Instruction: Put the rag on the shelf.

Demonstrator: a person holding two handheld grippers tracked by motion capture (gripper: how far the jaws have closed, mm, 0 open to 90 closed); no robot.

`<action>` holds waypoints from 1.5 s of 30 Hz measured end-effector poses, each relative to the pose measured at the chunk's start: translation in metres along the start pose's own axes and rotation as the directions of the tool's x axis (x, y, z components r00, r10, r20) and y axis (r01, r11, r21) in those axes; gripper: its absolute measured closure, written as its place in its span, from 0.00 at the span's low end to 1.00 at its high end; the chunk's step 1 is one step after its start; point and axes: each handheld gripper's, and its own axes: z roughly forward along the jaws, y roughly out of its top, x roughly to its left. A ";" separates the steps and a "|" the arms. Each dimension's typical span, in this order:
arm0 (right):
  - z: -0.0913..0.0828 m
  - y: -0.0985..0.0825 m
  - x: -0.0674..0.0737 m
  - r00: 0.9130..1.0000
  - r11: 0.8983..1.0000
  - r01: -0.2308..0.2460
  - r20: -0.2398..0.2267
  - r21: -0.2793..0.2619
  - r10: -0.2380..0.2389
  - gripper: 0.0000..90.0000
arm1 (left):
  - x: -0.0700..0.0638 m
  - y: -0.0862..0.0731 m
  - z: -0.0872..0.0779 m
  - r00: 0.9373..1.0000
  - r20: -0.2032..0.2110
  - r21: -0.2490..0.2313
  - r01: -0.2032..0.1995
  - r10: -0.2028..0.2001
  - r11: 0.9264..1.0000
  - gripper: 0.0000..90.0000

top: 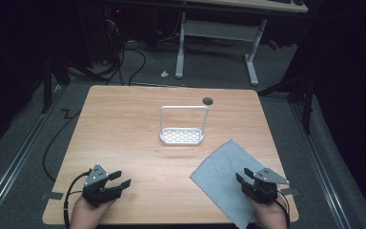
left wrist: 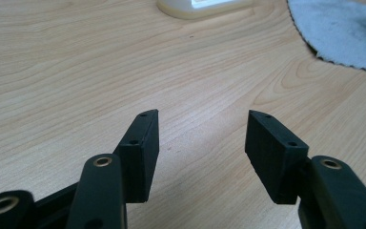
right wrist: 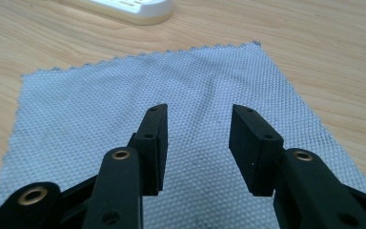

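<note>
The right tool point(top: 249, 177) hovers over the near part of the grey cloth point(top: 228, 174), which lies flat at the near right of the bench point(top: 124, 124), one corner pointing far toward the white rack point(top: 182, 125) and its near edge running off the bench edge. Its jaws stand well apart with nothing between them. The left tool point(top: 120, 180) waits over bare wood at the near left, jaws spread wide and likewise empty.

The step in hand looks like picking up the cloth. To do it well, I would lower the right tool until one pad slides under a free edge or corner, then pinch there rather than pressing down mid-sheet, where flat fabric only bunches. The left tool could pin or take a second corner.

The cloth's near end is cut off in the high view, and the rack's hoop is out of frame in both gripper views
</note>
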 end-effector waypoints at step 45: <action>0.046 0.018 0.075 0.938 0.951 0.261 -0.277 0.165 -0.209 1.00 | 0.013 -0.016 -0.031 0.995 -0.045 -0.067 0.086 -0.089 0.994 0.51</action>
